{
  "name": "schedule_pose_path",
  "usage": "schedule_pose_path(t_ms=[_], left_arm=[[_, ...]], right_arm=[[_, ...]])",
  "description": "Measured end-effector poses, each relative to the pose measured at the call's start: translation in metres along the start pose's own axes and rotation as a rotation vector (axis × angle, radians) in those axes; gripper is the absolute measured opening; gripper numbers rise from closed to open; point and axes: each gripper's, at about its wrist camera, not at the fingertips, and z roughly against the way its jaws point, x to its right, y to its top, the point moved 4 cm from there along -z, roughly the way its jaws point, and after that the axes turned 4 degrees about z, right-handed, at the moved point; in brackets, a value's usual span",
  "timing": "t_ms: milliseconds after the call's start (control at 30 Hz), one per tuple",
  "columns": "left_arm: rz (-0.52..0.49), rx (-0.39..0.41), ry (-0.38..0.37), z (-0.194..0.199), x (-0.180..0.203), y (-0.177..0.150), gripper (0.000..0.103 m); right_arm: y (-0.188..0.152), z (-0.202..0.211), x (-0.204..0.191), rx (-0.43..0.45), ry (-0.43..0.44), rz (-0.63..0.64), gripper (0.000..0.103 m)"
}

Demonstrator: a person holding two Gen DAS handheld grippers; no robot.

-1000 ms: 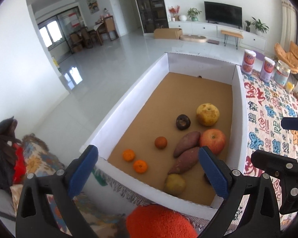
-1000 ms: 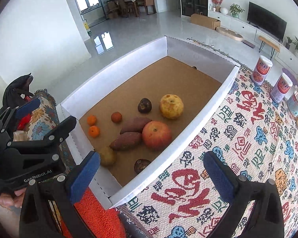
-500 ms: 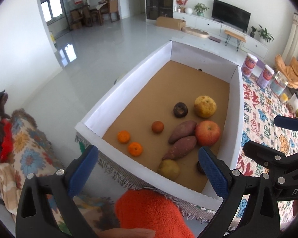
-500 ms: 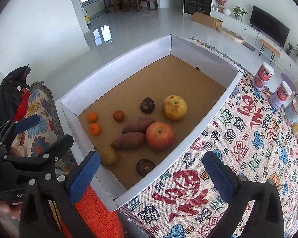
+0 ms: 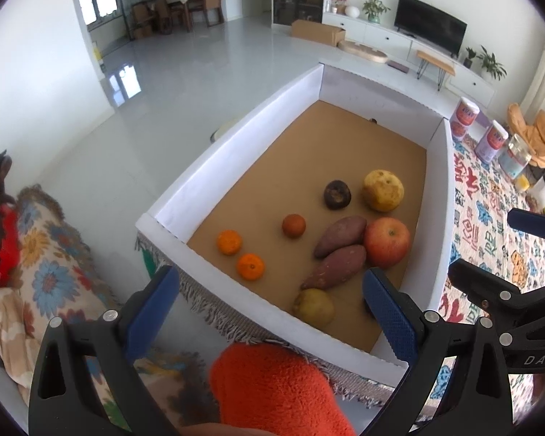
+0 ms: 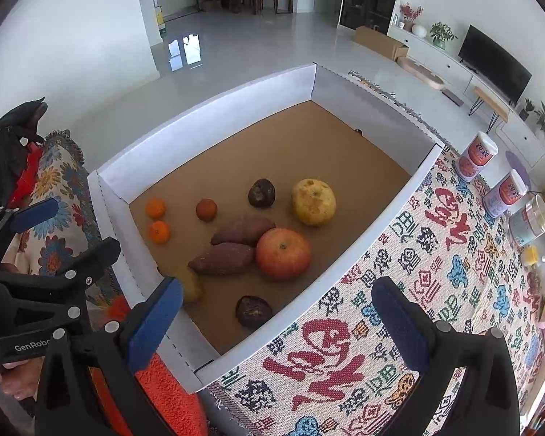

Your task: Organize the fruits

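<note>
Left tool [image 5: 269, 312]: hovering wide open, empty, above the box's [image 5: 236, 167] near edge.
Right tool [image 6: 278, 318]: gaping wide, empty.
Apple [image 6: 283, 252]: lying ahead of both tools.

The left gripper [image 5: 269, 312] is held with its two blue-padded fingers [image 5: 388, 314] spread wide apart; nothing sits between them. In the right wrist view the same unit appears at the left edge as a black frame gripped from below by the person's hand [image 6: 7, 381]. An orange fleece sleeve [image 5: 276, 392] lies directly under it.

The right gripper [image 6: 278, 321] is likewise spread wide, its blue pads [image 6: 399, 319] empty. In the left wrist view its black body enters from the right edge, level with the left unit and just beside it.
</note>
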Motion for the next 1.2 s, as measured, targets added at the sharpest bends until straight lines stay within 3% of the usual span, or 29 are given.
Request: schedule_pose_path(t_ms=[1200], left_arm=[[0.014, 0.012, 0.008, 0.0047, -0.0089, 0.006, 0.101]], right_arm=[[0.0094, 0.0019, -0.0019, 0.006, 0.007, -0.008, 0.103]])
